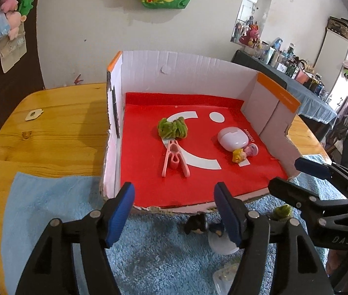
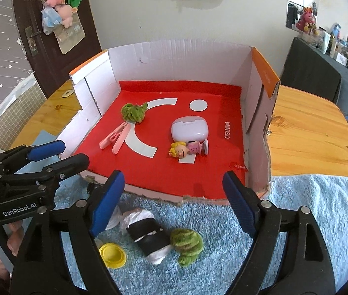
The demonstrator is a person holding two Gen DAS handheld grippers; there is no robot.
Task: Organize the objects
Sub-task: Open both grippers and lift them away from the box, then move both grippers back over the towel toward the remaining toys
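A wooden table (image 2: 304, 132) carries a blue towel (image 2: 309, 211) at its near edge and, behind the towel, a cardboard box (image 2: 181, 56) with its front wall cut away and a red mat (image 2: 198, 169) lining the floor. Four things already lie inside — a green fuzzy bundle (image 2: 134, 112) at the back left, a pink clothes peg (image 2: 114, 137) just in front of it, a white earbud case (image 2: 189, 129) toward the right, and a small blonde doll (image 2: 188, 148) lying on its side against the case.

Out on the towel, several pieces wait: a black-and-white roll (image 2: 149, 238), a second green fuzzy bundle (image 2: 186, 245) touching it, and a yellow lid (image 2: 112, 254) to the left. So the sorting looks roughly half done, if the box is where everything belongs.

The left gripper (image 1: 174, 211) hangs over the towel with fingers spread wide and nothing between them. The right gripper (image 2: 174, 204) is likewise spread and empty, poised above the roll and the green bundle — probably the next things to lift.
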